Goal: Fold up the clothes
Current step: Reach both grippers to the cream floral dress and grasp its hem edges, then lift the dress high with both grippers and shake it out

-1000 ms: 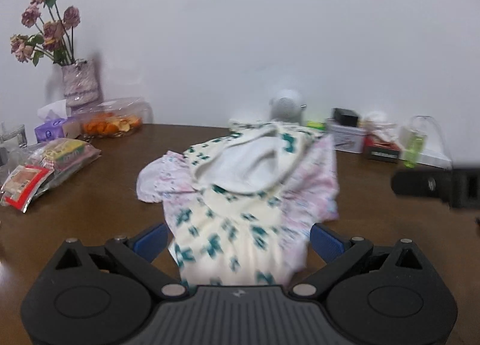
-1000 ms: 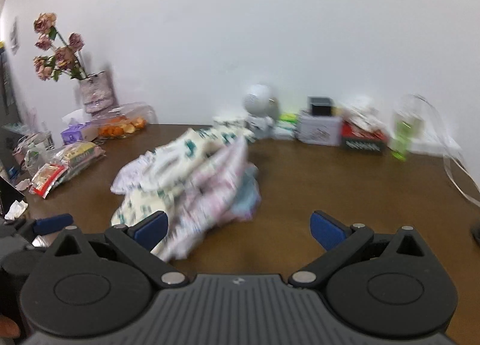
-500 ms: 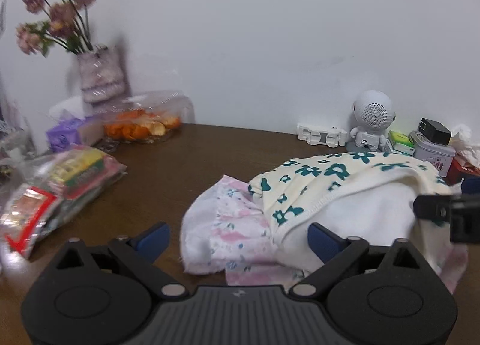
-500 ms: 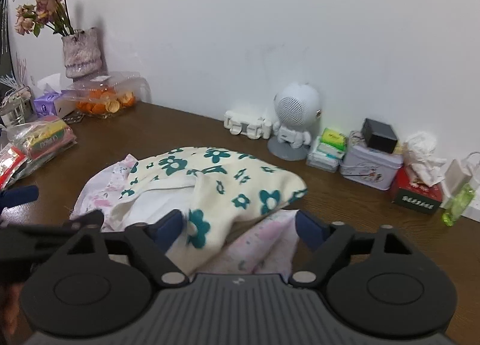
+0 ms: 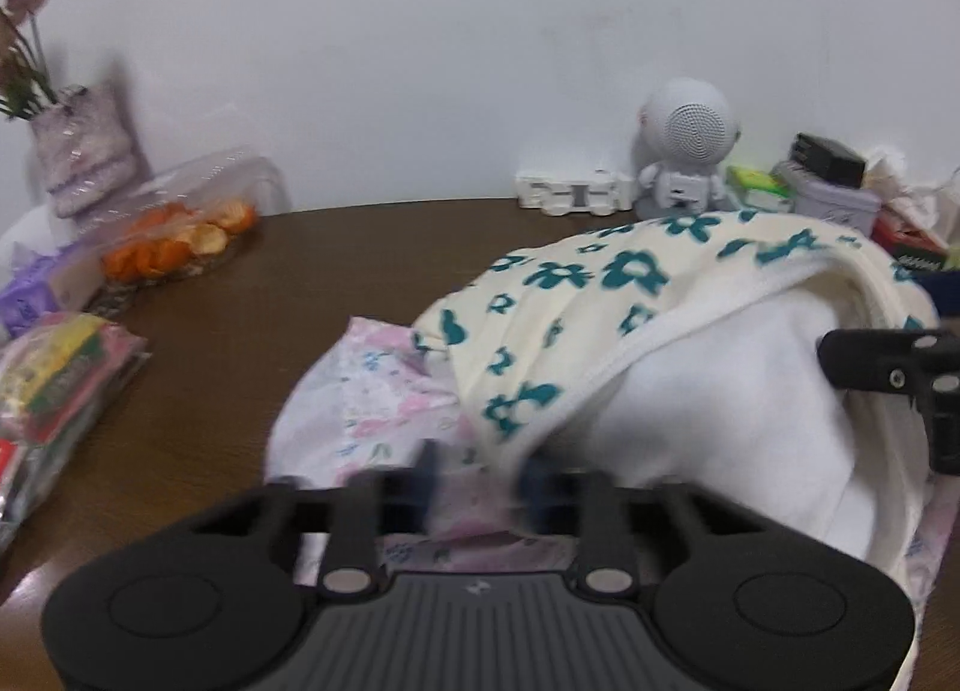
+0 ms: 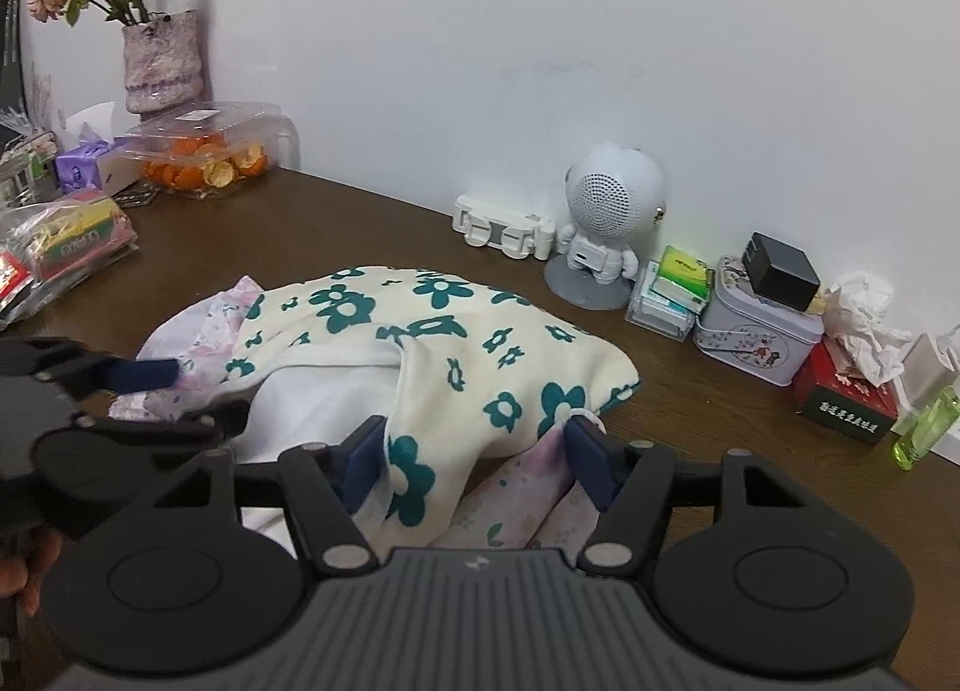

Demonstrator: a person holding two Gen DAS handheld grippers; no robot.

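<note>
Brown wooden bench, set against a white wall.

Clothes: a cream garment with teal flowers, white inside, lies heaped mid-bench over a pale pink floral garment. The pink piece shows at the heap's left edge and beneath its near edge.

Left gripper: low at the near left edge of the heap. Jaws blurred, drawn close together with pink cloth and the cream hem between them; whether they pinch the cloth cannot be told. In the right wrist view it sits at the heap's left side, part of a hand behind it.

Right gripper: at the near right of the heap. Jaws partly closed, a fold of the cream garment lying between the blue pads with the pink cloth below; a firm grip cannot be confirmed.

Along the wall, right: white round-headed robot figure, white power strip, patterned tin with a black block on top, red box, green bottle.

Left: vase of dried flowers, clear box of orange peel, purple tissue pack, bagged snack packets.
</note>
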